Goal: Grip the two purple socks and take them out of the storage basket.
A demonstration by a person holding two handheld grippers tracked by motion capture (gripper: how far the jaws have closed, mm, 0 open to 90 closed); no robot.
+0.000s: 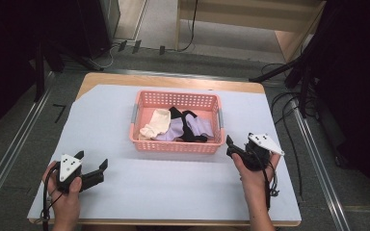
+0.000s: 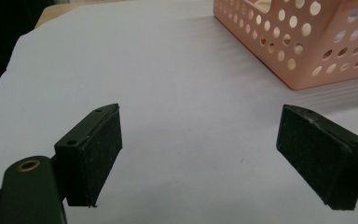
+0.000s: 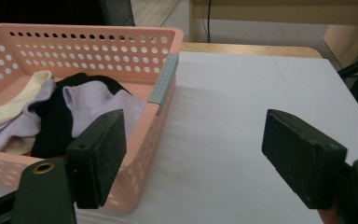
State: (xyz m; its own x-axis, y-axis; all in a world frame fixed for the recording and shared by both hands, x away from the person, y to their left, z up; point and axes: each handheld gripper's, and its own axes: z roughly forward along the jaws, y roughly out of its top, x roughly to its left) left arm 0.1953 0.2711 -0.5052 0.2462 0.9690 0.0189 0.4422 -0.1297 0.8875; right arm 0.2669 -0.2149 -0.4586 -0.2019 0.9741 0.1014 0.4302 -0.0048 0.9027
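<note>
A pink basket is sitting near the middle of the table, on a white sheet that is covering most of the tabletop. Inside it, socks are lying in a loose heap: a cream sock at the left, a lilac sock toward the right, and a black sock lying between and across them. The basket is carrying a grey handle on each short side.

The right hand-held gripper is hovering just beside the basket's right near corner, with its jaws spread wide and nothing between them. In the right gripper view, its left jaw is lining up with the basket's near corner, while its right jaw is standing over bare sheet; whether the left jaw is touching the basket wall cannot be told.

The left hand-held gripper is resting well apart from the basket, at the near left of the table, pointing toward the basket. Its 2 jaws are also spread wide, holding nothing, with only white sheet lying between them.
</note>
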